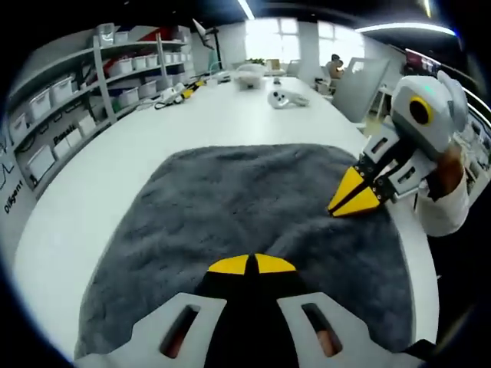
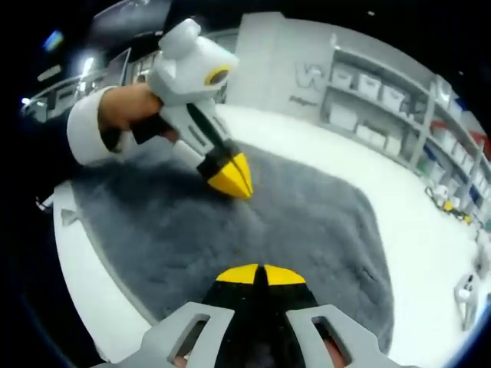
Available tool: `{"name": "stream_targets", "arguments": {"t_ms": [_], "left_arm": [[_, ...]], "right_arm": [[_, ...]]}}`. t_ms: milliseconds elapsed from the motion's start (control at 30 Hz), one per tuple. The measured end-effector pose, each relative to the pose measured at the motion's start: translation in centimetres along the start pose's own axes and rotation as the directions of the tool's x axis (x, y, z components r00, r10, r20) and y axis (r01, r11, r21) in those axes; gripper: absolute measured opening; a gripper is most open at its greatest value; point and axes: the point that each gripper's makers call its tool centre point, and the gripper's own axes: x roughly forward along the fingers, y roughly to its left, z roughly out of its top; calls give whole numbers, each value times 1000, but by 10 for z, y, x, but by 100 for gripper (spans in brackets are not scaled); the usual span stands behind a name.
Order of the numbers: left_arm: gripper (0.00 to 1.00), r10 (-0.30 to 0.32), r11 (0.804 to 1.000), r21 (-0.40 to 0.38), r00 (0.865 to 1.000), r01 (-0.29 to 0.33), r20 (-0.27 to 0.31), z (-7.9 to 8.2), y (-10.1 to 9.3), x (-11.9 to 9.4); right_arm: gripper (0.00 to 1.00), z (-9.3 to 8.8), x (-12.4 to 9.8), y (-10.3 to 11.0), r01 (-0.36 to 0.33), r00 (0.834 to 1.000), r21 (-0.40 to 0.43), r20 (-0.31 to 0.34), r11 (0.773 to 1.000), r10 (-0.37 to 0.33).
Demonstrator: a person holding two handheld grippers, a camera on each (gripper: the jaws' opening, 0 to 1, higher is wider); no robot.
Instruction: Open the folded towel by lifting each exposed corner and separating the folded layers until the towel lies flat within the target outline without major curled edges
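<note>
Grey fluffy towel lying spread on the white table, both grippers hovering over it with jaws together.

The dark grey plush towel is lying opened out across the near part of the white tabletop, its pile looking mostly flat, with its near edge running close to the table rim in the right gripper view. The left gripper, white with yellow tips, is sitting low over the towel's near side with its two yellow tips pressed together and nothing between them; it is also showing in the right gripper view, held by a hand in a white cuff. The right gripper is likewise showing its tips meeting and holding nothing, and in the left gripper view its yellow tips are pointing down at the towel's right side. Whether either tip is touching the pile cannot be told. Grey shelves with white storage bins are lining the wall beyond the table.
</note>
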Motion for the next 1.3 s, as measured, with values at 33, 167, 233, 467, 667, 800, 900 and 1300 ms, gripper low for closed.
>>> {"name": "stream_targets", "arguments": {"t_ms": [33,167,233,467,667,800,900,1300], "left_arm": [[1,-1,1000,-3,1000,1,0,-1,-1,-3],[1,17,999,-40,1000,-16,20,-7,5,-24],[1,27,998,-59,999,-26,18,-17,2,-35],[1,48,992,-114,999,-45,26,-39,-12,-63],[1,50,993,-105,999,-51,-10,-62,-32,-77],[1,68,995,-75,997,-70,-29,-80,-38,-91],[1,72,992,-102,997,-72,-9,-86,-45,-104],[1,93,981,-172,995,-88,25,-115,-77,-123]], "right_arm": [[0,2,-1,3,-8,1000,2,8,1000,8],[0,15,0,15,-53,998,-21,43,998,54],[0,18,1,20,-72,996,-26,53,997,73],[0,24,7,46,-142,988,-65,54,988,146],[0,28,2,72,-209,974,-101,71,973,217],[0,27,-5,87,-250,959,-204,80,947,270],[0,25,-10,102,-289,947,-218,77,932,311],[0,7,-8,118,-304,950,-245,-11,921,311]]}}
